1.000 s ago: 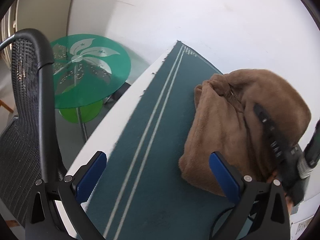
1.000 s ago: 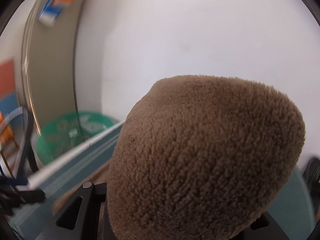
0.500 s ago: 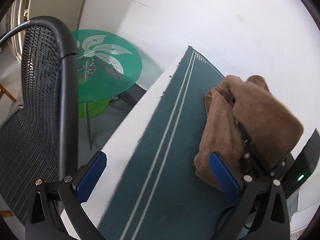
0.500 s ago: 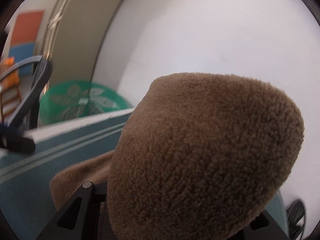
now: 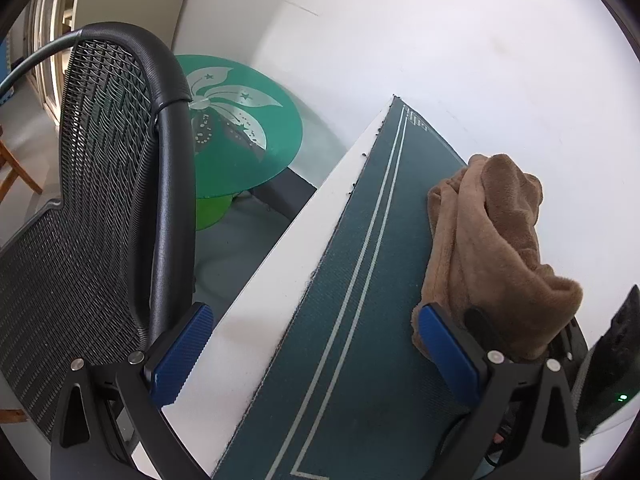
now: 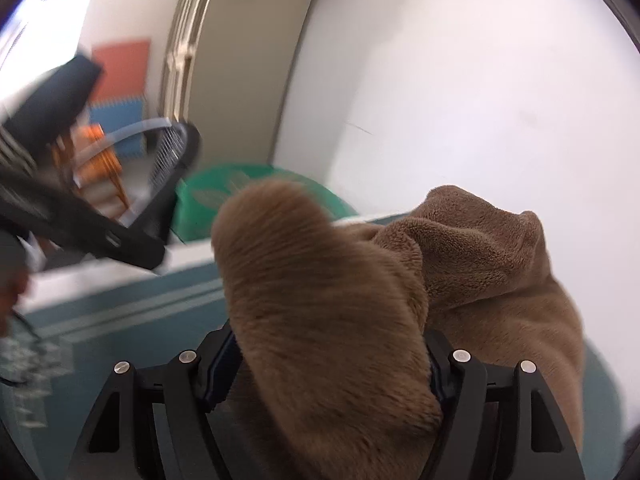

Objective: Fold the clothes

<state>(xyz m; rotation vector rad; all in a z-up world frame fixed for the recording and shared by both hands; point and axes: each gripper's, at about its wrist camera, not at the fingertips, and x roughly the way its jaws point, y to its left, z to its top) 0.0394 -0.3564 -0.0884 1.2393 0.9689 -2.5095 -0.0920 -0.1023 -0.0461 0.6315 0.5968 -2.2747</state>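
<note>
Our right hand-held gripper (image 6: 332, 376) is letting its jaws spread, with a thick fold of the brown fleece garment (image 6: 480, 280) between them; whether the pads are clear of the pile, we cannot tell, since the fleece hides them. Our left hand-held gripper (image 5: 316, 344) stands wide open and empty, one blue pad over the bare white edge of the bench (image 5: 280, 280), the other just beside the near end of the garment. The garment itself sits as a loose, bunched heap on the dark green mat (image 5: 380, 260), toward the far corner of the bench and close against the white wall (image 5: 480, 60). We judge the main risk to be that the released fold springs back or slumps unevenly, because plush fleece holds no crease and the heap beneath it is lumpy. A second risk is the pile snagging on a pad as we draw the right tool back, which would drag the fold open. The wall leaves little room behind the garment, so any smoothing has to come from our side. To the left, the mat runs free along its striped length, and that is where we have space to spread the cloth. Beyond the left edge of the bench stand a black mesh chair (image 5: 100, 200) and a green glass side table (image 5: 244, 140), so a wide swing of the left tool could clip the chair back.
</note>
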